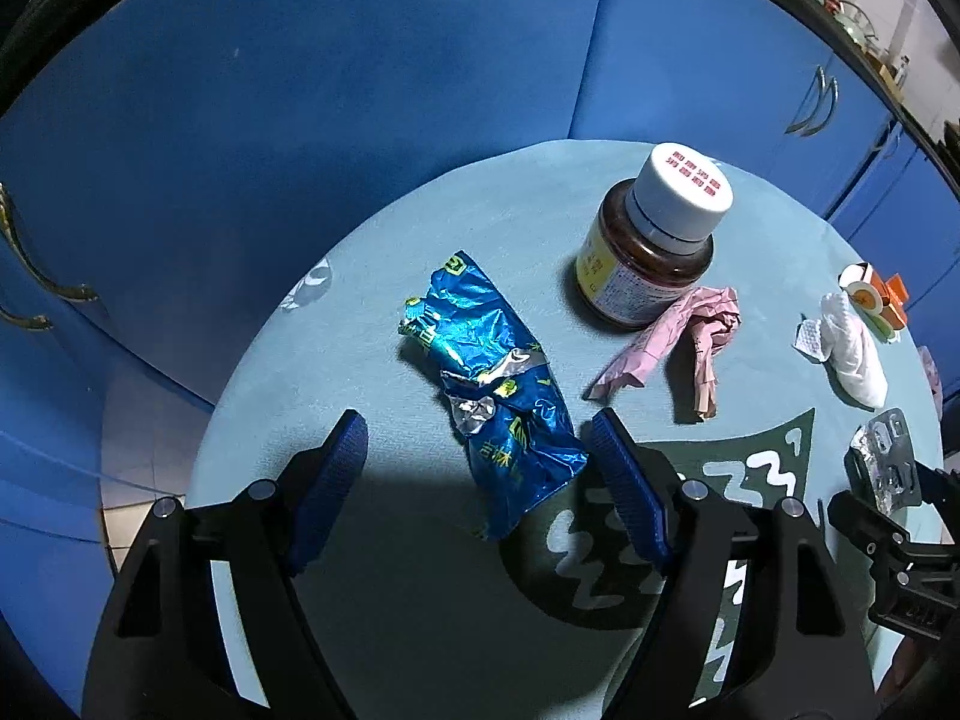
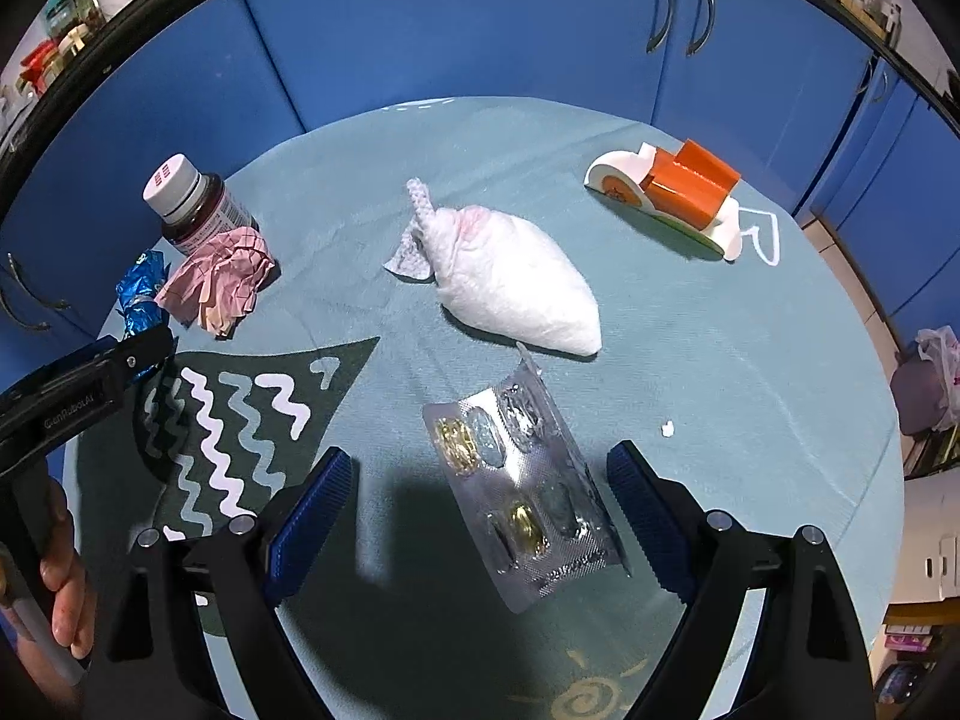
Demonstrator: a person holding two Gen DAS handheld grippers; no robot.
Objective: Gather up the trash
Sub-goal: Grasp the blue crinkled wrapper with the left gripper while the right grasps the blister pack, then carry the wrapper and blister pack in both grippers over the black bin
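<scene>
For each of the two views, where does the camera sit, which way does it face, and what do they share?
Left wrist: sits behind the left gripper, looks down over open fingers at the blue foil wrapper; the right gripper shows at the right edge.
Right wrist: sits behind the right gripper, looks down over open fingers at the blister pack; the left gripper and a hand show at the left.
Shared: brown bottle, pink paper, white tissue wad.

"GenRobot.AI" is printed in white on the left tongs [image 2: 90, 381]; the bottle cap's [image 1: 684, 189] red characters are unreadable.
</scene>
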